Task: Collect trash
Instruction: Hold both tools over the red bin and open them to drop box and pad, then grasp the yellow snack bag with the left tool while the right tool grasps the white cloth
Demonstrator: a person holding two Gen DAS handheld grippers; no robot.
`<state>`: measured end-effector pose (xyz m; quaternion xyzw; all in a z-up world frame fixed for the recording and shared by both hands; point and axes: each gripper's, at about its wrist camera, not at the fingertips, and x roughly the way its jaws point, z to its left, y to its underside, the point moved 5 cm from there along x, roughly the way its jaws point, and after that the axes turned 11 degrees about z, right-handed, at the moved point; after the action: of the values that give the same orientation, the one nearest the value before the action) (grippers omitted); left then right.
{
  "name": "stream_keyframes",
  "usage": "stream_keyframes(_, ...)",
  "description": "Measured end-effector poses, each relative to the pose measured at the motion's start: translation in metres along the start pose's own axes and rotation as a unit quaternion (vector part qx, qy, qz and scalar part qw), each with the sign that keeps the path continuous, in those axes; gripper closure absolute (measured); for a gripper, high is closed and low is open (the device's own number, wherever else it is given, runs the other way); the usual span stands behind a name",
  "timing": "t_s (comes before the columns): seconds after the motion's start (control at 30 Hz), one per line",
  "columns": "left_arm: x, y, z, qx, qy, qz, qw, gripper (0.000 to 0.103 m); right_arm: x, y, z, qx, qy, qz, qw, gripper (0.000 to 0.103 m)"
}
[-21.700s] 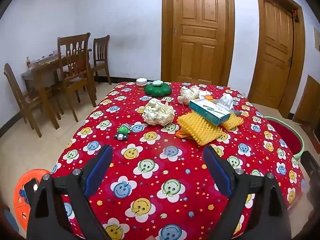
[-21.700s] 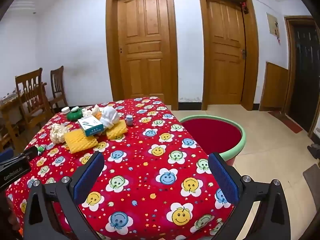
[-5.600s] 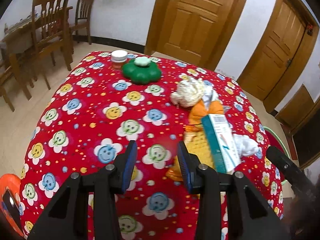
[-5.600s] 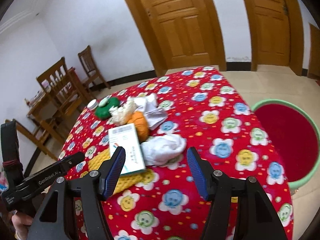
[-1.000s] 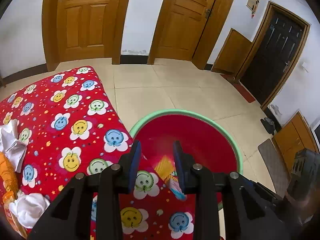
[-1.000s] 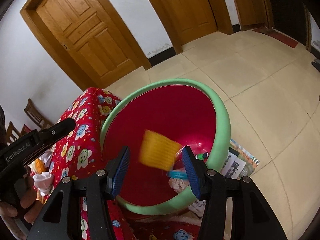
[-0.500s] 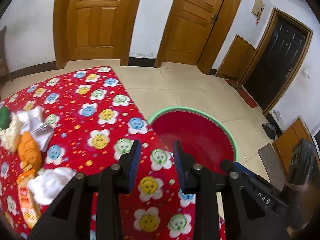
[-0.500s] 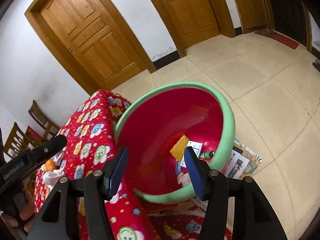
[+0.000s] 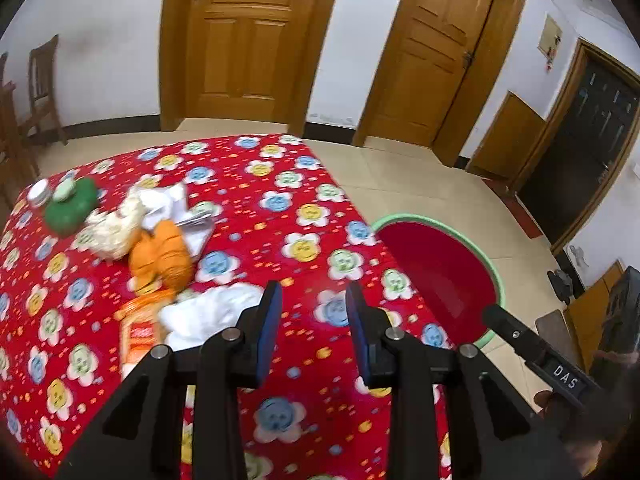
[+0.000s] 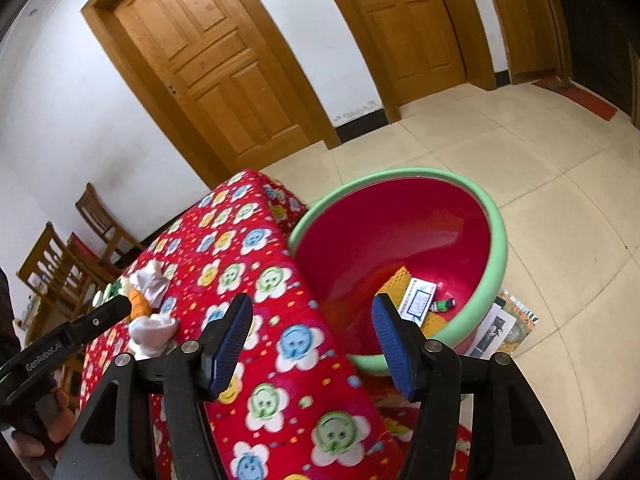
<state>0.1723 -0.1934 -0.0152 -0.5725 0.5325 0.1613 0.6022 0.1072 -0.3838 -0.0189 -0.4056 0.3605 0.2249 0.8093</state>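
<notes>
My left gripper (image 9: 314, 326) is open and empty above the table's near right part. Just left of it lie a white crumpled wad (image 9: 208, 314), an orange packet (image 9: 140, 330), an orange lump (image 9: 162, 254), a cream crumpled wad (image 9: 110, 230) and white and silver wrappers (image 9: 176, 208). My right gripper (image 10: 312, 340) is open and empty over the table's corner beside the red basin with a green rim (image 10: 496, 248). In the basin lie a yellow foam sheet (image 10: 394, 278), a white and blue box (image 10: 418, 302) and a small green toy (image 10: 442, 304).
The table has a red smiley-flower cloth (image 9: 280, 184). A green lidded dish (image 9: 70, 206) and a white jar (image 9: 38, 192) stand at its far left. The basin also shows at the table's right (image 9: 494, 276). Wooden doors and chairs (image 10: 60, 264) line the walls. Papers (image 10: 508, 324) lie under the basin.
The yellow foam sheet fell from between my right fingers and settled in the basin. My left gripper swung left from the basin toward the trash on the table. My right gripper drew back a little.
</notes>
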Motion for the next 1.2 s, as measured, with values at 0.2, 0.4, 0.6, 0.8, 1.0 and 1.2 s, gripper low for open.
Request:
stream_keyframes(0.2, -0.009, 0.013, 0.03, -0.022, -0.024, 0.002, 0.9995, 0.071, 0.001, 0.008, 0.015, -0.015, -0.001, 0.007, 1.0, 0.038)
stream_keyframes(0.4, -0.01, 0.026, 0.065, -0.055, -0.051, 0.011, 0.9971, 0.071, 0.005, 0.014, 0.026, -0.027, -0.003, 0.015, 1.0, 0.036)
stream_keyframes(0.6, -0.003, 0.038, 0.096, -0.089, -0.075, 0.033, 0.9927, 0.07, 0.009, 0.018, 0.032, -0.032, -0.002, 0.022, 0.999, 0.036)
stream_keyframes(0.8, 0.012, 0.05, 0.112, -0.108, -0.074, 0.062, 0.9895, 0.065, 0.016, 0.022, 0.039, -0.039, -0.001, 0.031, 0.999, 0.036)
stream_keyframes(1.0, 0.024, 0.056, 0.121, -0.126, -0.059, 0.071, 0.9878, 0.06, 0.019, 0.027, 0.044, -0.046, 0.002, 0.038, 0.998, 0.036)
stream_keyframes(1.2, 0.031, 0.053, 0.122, -0.126, -0.049, 0.067, 0.9886, 0.059, 0.022, 0.032, 0.051, -0.052, 0.005, 0.043, 0.998, 0.036)
